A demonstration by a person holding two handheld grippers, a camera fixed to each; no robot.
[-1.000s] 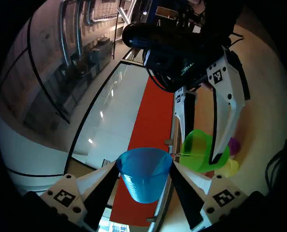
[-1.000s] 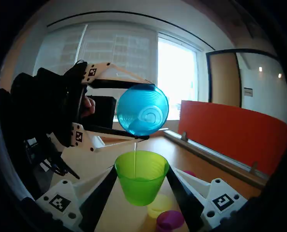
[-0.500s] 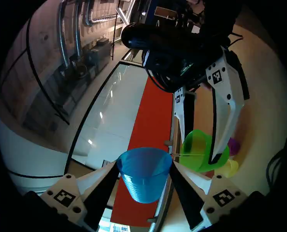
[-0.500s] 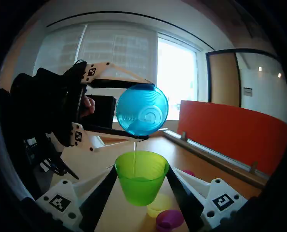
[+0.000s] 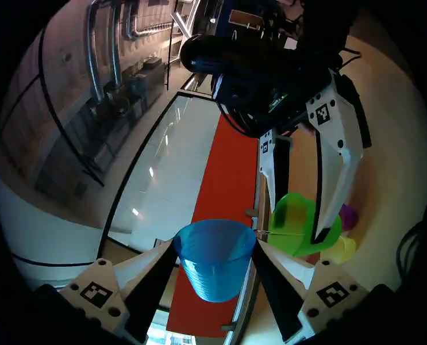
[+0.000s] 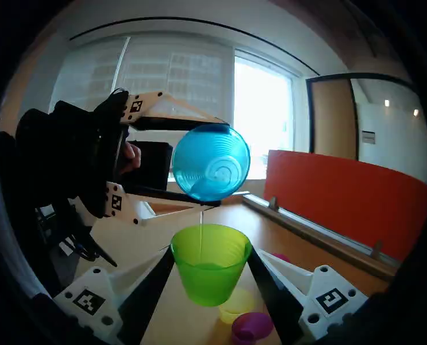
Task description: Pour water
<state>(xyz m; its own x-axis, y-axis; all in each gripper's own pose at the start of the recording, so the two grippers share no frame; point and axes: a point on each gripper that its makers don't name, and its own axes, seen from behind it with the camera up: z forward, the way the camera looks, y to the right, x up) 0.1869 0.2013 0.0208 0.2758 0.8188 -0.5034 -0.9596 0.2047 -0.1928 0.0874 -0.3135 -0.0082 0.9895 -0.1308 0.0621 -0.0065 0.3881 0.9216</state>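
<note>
As water [image 6: 200,219] trickles, blue cup [image 6: 211,163] tilts.

your left gripper [image 5: 213,246] is white with black finger pads and black-and-white square markers, and your right gripper [image 6: 211,253] is the same. translucent blue ribbed plastic cup [image 6: 211,163] has concentric rings on its base. translucent lime-green plastic cup [image 6: 211,270] is plain. small yellow plastic cup [image 6: 238,303], small purple plastic cup [image 6: 252,328]. light tan wooden tabletop [image 6: 293,241]. flat orange-red partition panel [image 6: 351,201].
</note>
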